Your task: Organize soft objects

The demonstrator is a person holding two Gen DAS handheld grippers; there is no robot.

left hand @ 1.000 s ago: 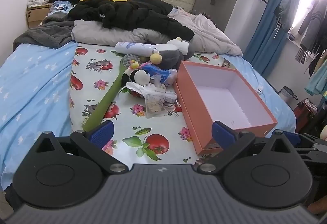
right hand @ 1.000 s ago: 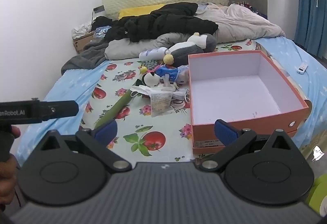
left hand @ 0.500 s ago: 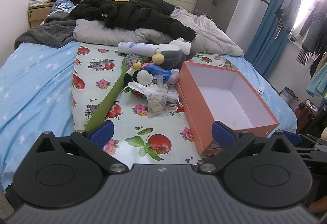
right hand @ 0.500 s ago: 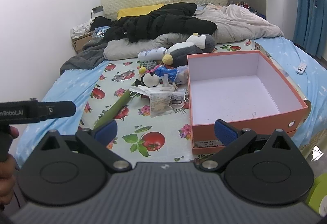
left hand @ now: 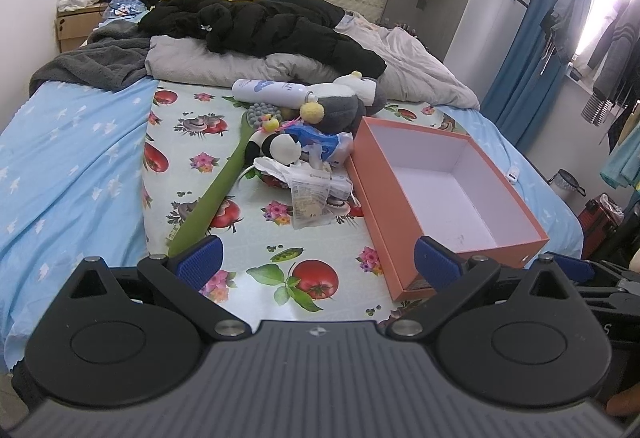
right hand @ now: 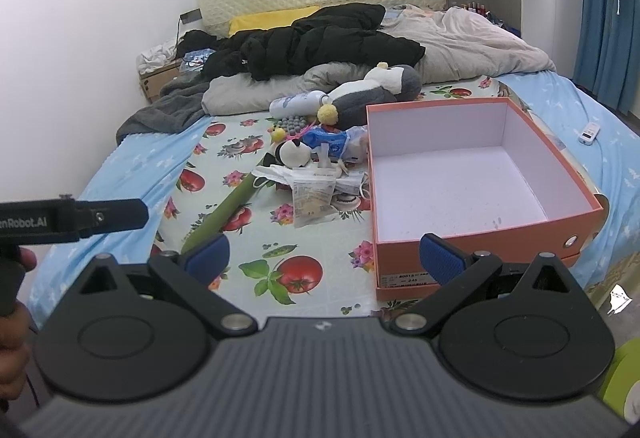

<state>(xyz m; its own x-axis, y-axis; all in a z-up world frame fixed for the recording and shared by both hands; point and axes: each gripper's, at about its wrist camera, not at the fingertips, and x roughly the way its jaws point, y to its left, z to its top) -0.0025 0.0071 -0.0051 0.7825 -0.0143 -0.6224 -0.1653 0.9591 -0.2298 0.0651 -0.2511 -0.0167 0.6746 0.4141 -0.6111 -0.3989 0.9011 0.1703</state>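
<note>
While both my grippers hang over the foot of the bed, nothing's in either one: the left gripper has its fingers spread wide, and the right gripper does too, blue pads well apart with just the fruit-print cloth showing between them.

The soft stuff is all heaped mid-bed on that cloth. A big grey and white plush penguin lies at the back, with a white spray bottle on its side just beside it. In front of that sits a small black and white plush, touching a blue and white plastic package. Nearer me there are crumpled face masks and a clear bag with something beige inside, kinda piled on each other. A long green plush stick runs diagonally from the heap down toward my left finger.

An orange box with a white inside sits open just to the right of the pile, nearly touching the masks. Its near corner is right behind my right-side fingers in both views.

Further back it's a rumpled grey duvet and a black jacket on top of it. A white remote lies on the blue sheet, well past the box.
</note>
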